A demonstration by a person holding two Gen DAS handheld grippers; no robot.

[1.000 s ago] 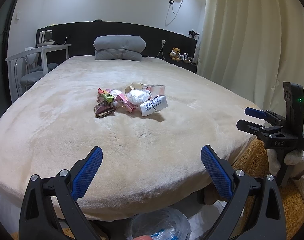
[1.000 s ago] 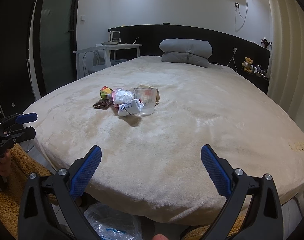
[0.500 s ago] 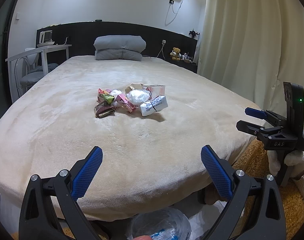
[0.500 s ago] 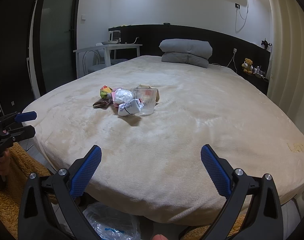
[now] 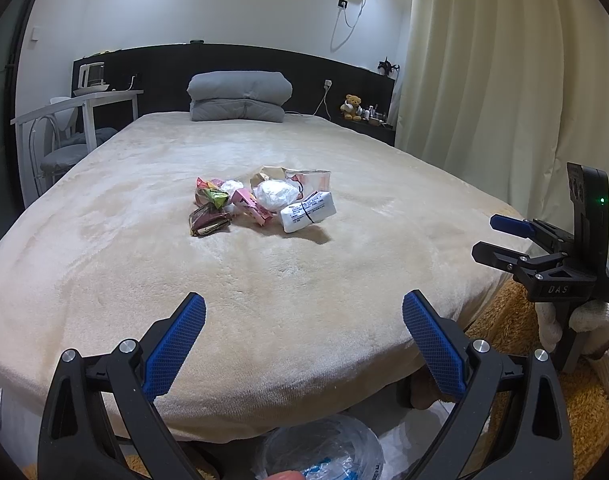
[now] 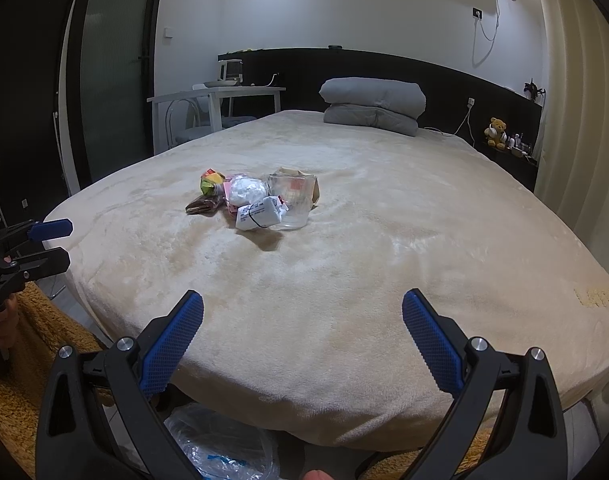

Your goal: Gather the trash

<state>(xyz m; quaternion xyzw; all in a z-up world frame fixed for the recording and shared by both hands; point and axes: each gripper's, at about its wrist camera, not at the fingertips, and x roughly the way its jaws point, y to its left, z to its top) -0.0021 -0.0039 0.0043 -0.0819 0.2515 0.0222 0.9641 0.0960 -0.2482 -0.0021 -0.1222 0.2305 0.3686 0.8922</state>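
Folded grey quilt (image 5: 240,96) at headboard; teddy bear (image 5: 352,107) right.

You are at the foot of a big bed (image 5: 304,264) with a soft cream cover. Far ahead of your claws, a folded grey blanket (image 5: 239,96) lies by the black headboard (image 5: 232,60). The wall (image 5: 224,0) above is white. A white table (image 5: 80,100) and a chair (image 5: 60,148) stand ahead to the left. Cream curtains (image 5: 504,80) hang on the right. A small teddy bear (image 5: 352,107) sits near them. Below you lies a yellow fuzzy rug (image 5: 584,412).
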